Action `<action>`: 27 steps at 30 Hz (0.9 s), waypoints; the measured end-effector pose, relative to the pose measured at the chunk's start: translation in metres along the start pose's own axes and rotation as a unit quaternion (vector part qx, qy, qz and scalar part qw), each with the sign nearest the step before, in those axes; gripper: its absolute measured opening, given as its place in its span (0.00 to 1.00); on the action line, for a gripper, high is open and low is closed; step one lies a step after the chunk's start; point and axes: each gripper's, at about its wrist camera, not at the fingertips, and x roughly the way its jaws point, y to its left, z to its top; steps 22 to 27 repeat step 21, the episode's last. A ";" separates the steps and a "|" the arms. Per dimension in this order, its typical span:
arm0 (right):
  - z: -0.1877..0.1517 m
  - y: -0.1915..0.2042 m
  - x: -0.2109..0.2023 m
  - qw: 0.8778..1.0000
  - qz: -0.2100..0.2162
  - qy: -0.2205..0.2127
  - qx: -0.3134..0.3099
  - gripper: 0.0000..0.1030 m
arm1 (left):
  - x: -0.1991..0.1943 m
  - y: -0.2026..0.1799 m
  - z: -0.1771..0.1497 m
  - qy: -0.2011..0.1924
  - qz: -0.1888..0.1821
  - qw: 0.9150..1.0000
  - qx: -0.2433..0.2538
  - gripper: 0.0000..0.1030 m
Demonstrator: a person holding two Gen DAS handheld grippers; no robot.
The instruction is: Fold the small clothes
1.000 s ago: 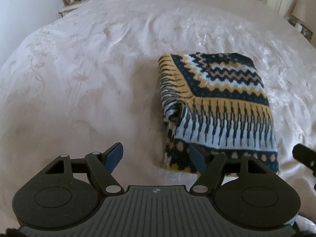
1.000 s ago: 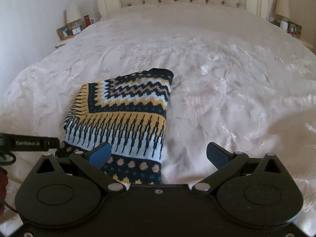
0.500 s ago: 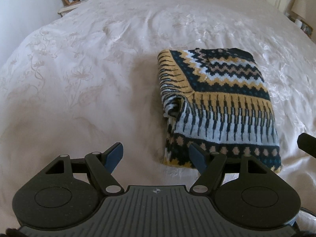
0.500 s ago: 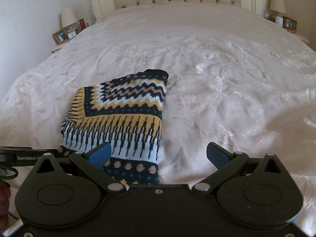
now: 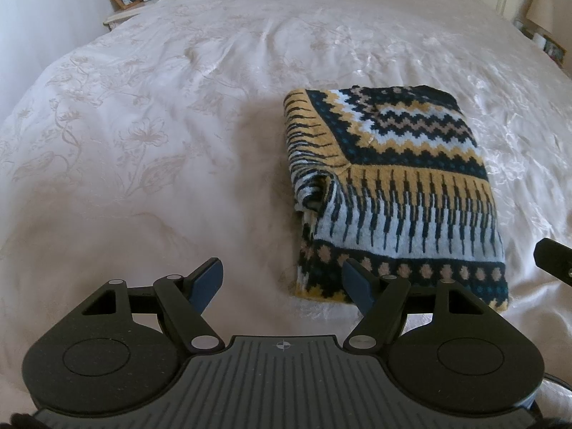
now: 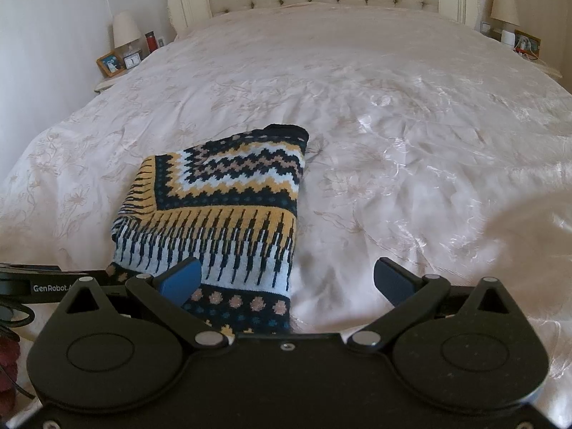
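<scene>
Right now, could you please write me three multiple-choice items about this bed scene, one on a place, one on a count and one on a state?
1. Where does the patterned sweater lie?
A. on the bedspread
B. on a bedside table
C. on the floor

2. How many garments are on the bed?
A. three
B. one
C. two

3. How is the sweater arranged?
A. spread out flat with sleeves wide
B. hanging from a claw
C. folded into a compact rectangle

Answers:
1 A, it rests on the pale bedspread near the foot of the bed.
2 B, only one knit shows in both views.
3 C, its edges are doubled over, and the left claw and right claw stand open, holding nothing.
</scene>
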 end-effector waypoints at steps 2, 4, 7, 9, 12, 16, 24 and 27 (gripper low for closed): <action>0.000 0.000 0.000 1.000 0.000 0.000 0.000 0.99 | 0.000 0.000 0.000 0.000 0.000 1.000 0.000 0.70; 0.000 0.000 0.000 1.000 0.001 0.001 0.000 0.99 | 0.000 0.000 0.000 0.000 0.000 1.000 0.000 0.70; 0.000 0.000 0.000 1.000 0.001 0.002 0.000 0.99 | 0.000 0.000 0.000 0.000 0.000 1.000 0.000 0.70; 0.000 0.001 0.001 1.000 0.001 0.002 0.001 0.99 | 0.000 0.000 0.000 0.000 0.000 1.000 0.001 0.70; 0.000 0.000 0.001 1.000 0.001 0.002 0.002 0.99 | 0.000 0.000 0.000 0.000 0.000 1.000 0.000 0.70; 0.000 0.000 0.002 1.000 0.002 0.003 0.002 0.99 | 0.000 -0.001 0.000 0.000 0.000 1.000 0.000 0.70; -0.001 0.000 0.001 1.000 0.003 0.002 0.002 0.99 | 0.000 -0.001 0.000 0.000 0.000 1.000 0.000 0.70; -0.001 0.000 0.001 1.000 0.003 0.002 0.002 0.99 | 0.000 -0.001 0.000 0.000 0.000 1.000 0.000 0.70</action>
